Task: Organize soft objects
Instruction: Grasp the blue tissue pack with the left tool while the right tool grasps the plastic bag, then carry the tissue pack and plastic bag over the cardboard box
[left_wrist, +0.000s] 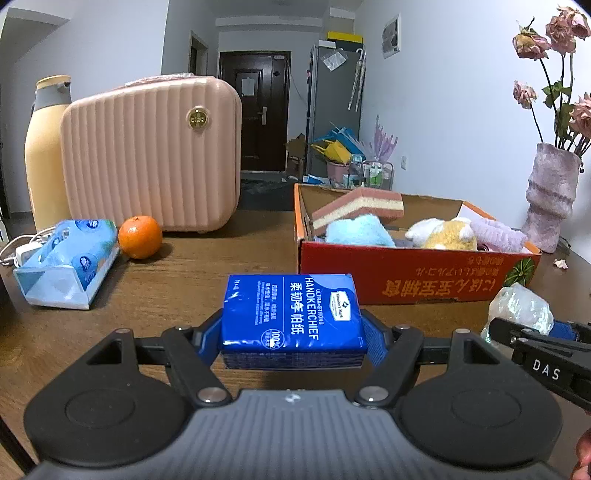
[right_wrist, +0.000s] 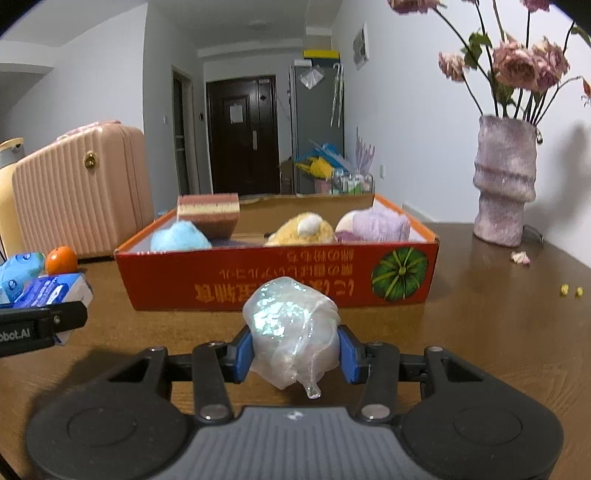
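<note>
1. Now the left gripper (left_wrist: 293, 334) is clamped on a blue handkerchief pack (left_wrist: 291, 314), blue pads pressed on both short sides, jaws about half spread, pack held flat just above the wooden table (left_wrist: 184, 295)
2. Pack sits in front of the red cardboard box (left_wrist: 406, 277), near its front-left corner, not inside it
3. Right gripper (right_wrist: 295, 350) has a crumpled clear plastic bag (right_wrist: 291, 325) between its blue pads, both pads touching the bag, jaws narrow; bag bulges above and below the fingers
4. Bag is just in front of the box's front wall, outside the box; whether it touches the table, cannot tell
5. In the left wrist view the right gripper and bag show at the right edge, beside the left gripper, apart from it
6. Box holds a pink-and-cream layered sponge (left_wrist: 358, 206) leaning at the back left, a light blue plush (left_wrist: 356, 230) in front of it, a yellow-white plush (left_wrist: 443, 232) in the middle, a lilac fuzzy item (left_wrist: 498, 232) at the right
7. Left of the box: an orange (left_wrist: 140, 236), a tissue pack in an open tray (left_wrist: 66, 258), white cables, a pink ribbed case (left_wrist: 151, 155), a yellow bottle (left_wrist: 44, 147)
8. Right of the box: a lilac vase (right_wrist: 504, 181) with dried pink roses, upright on the table, a fallen petal (right_wrist: 520, 257) near its base
</note>
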